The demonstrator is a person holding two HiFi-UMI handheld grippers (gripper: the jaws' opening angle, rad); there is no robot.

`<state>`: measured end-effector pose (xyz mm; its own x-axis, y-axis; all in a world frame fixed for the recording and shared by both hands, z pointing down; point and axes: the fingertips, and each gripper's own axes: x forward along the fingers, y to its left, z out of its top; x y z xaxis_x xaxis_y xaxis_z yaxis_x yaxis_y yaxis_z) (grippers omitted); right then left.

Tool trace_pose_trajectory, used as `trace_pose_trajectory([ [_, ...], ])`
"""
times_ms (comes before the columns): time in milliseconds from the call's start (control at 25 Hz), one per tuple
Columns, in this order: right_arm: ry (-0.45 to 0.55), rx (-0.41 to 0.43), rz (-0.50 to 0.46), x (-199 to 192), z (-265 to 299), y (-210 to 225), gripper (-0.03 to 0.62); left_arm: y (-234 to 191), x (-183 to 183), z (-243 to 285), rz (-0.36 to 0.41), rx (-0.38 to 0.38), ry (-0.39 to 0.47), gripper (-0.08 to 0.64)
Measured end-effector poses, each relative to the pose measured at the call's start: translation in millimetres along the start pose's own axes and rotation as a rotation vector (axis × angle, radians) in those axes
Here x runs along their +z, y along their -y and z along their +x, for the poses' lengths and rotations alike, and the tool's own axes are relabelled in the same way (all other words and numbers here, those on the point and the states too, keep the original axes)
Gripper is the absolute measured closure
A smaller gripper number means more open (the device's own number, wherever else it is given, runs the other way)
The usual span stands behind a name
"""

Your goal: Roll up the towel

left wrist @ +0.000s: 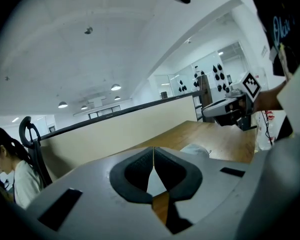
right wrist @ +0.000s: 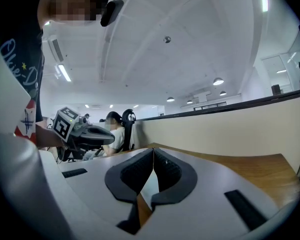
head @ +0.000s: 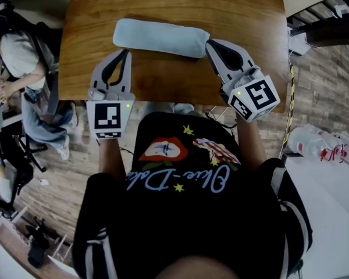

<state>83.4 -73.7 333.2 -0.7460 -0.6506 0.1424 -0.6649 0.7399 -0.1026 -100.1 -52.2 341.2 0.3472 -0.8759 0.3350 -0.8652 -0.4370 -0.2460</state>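
The pale blue towel lies rolled into a fat cylinder across the far half of the wooden table. My left gripper hovers just in front of the roll's left part, jaws shut and empty. My right gripper sits at the roll's right end, also shut with nothing between its pads; whether it touches the towel I cannot tell. In the left gripper view the shut jaws point past a bit of towel toward the right gripper. The right gripper view shows its shut jaws and the left gripper.
A person sits beside the table at the left, near an office chair. Plastic bottles lie on a white surface to the right. A low beige wall runs behind the table's far edge.
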Motion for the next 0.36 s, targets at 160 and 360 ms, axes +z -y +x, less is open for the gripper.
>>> trace_pose_trajectory([
  [160, 0.0, 0.002, 0.0, 0, -2, -1, 0.591, 3, 0, -1, 0.015, -0.001, -0.001, 0.551],
  [360, 0.006, 0.002, 0.014, 1, -9, -2, 0.591, 12, 3, -3, 0.012, -0.022, -0.003, 0.551],
])
